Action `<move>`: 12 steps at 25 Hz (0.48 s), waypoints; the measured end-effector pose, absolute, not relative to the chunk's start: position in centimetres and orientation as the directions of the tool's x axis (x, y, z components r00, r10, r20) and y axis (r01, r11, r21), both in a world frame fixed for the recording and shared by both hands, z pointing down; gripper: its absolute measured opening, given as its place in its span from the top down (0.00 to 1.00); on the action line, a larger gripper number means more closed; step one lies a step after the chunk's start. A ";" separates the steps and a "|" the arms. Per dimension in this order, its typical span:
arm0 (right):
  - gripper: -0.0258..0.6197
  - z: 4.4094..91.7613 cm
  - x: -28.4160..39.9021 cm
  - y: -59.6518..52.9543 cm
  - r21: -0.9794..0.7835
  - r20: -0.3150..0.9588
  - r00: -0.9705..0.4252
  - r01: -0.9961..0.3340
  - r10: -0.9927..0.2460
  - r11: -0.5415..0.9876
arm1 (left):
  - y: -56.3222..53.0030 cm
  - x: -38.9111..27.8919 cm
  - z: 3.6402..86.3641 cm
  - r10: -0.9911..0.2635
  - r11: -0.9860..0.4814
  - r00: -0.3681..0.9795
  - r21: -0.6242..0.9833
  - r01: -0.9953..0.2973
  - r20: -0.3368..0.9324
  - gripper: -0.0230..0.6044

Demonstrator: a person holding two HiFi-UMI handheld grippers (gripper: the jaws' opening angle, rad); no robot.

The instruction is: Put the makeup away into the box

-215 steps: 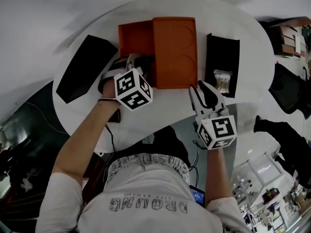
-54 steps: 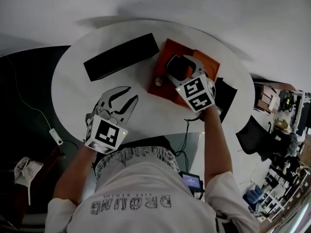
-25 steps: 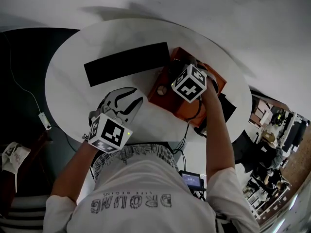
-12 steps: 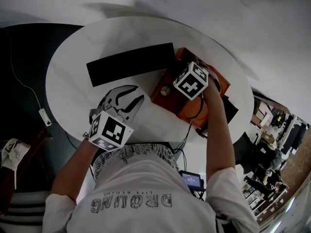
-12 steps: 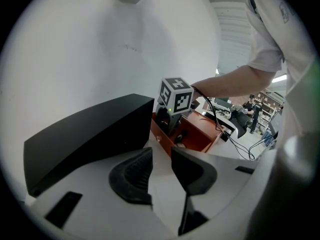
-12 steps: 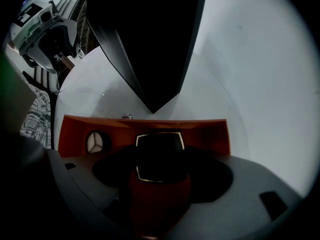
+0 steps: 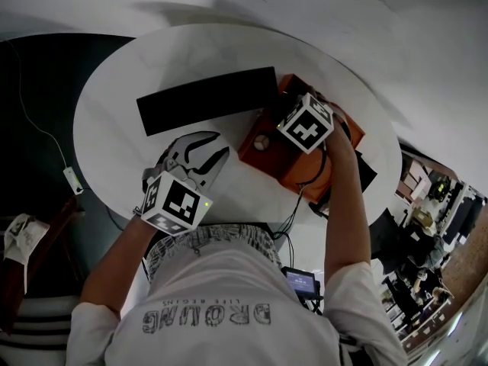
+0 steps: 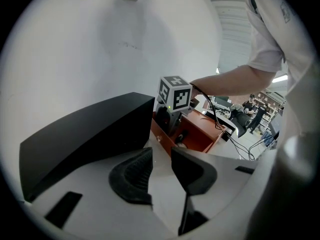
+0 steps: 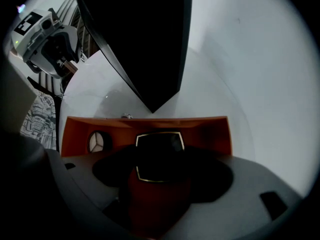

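Nearest, above the round white worktop (image 7: 114, 151), left tongs (image 8: 161, 156) released, pads apart with nothing between. Farther and to the right, an open orange box (image 9: 210, 129) on the worktop, with right tongs (image 9: 161, 173) pointing down into it, clenched on a dark square makeup compact (image 9: 156, 151) with a gold rim, held over the box's open inside. Left of the compact, inside the box, a small round item (image 9: 99, 142). Beyond, a long black case (image 7: 206, 100) lying flat, right end just beside the box.
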State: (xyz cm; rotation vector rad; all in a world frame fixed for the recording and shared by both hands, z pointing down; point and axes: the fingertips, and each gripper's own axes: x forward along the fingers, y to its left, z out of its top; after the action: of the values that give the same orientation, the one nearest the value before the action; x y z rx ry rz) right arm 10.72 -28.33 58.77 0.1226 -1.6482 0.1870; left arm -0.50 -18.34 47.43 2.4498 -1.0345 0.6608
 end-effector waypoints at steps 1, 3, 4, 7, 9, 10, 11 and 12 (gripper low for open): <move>0.42 58.8 10.7 -28.3 -0.046 0.996 -0.088 -0.190 0.030 0.981 | -18.3 -0.5 47.4 -0.551 -0.650 0.615 0.173 -0.740 0.564 0.76; 0.42 58.7 10.7 -28.3 -0.043 0.996 -0.091 -0.189 0.026 0.981 | -18.2 -0.5 47.5 -0.544 -0.654 0.616 0.172 -0.737 0.570 0.76; 0.41 58.7 10.7 -28.4 -0.041 0.995 -0.092 -0.188 0.024 0.981 | -18.2 -0.5 47.4 -0.543 -0.655 0.615 0.170 -0.736 0.572 0.76; 0.40 58.6 10.6 -28.5 -0.034 0.993 -0.114 -0.190 0.012 0.981 | -18.3 -0.5 47.1 -0.551 -0.654 0.610 0.159 -0.739 0.569 0.75; 0.39 58.3 10.4 -28.6 -0.030 0.990 -0.143 -0.198 0.002 0.980 | -18.2 -0.4 47.0 -0.553 -0.656 0.609 0.152 -0.739 0.569 0.76; 0.39 58.1 10.3 -28.6 -0.029 0.988 -0.156 -0.205 -0.003 0.978 | -18.2 -0.4 46.9 -0.553 -0.657 0.608 0.150 -0.739 0.570 0.76; 0.39 57.8 10.2 -28.6 -0.027 0.986 -0.167 -0.212 -0.009 0.977 | -18.1 -0.5 46.9 -0.553 -0.658 0.606 0.147 -0.739 0.571 0.76; 0.39 57.6 10.2 -28.7 -0.022 0.984 -0.177 -0.218 -0.017 0.976 | -18.1 -0.5 46.9 -0.554 -0.659 0.605 0.143 -0.738 0.572 0.76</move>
State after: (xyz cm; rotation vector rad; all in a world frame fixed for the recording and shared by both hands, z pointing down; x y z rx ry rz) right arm 10.19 -28.65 57.56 0.1761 -1.7430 0.1805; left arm -0.45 -18.05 46.87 2.4686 -1.0381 0.6991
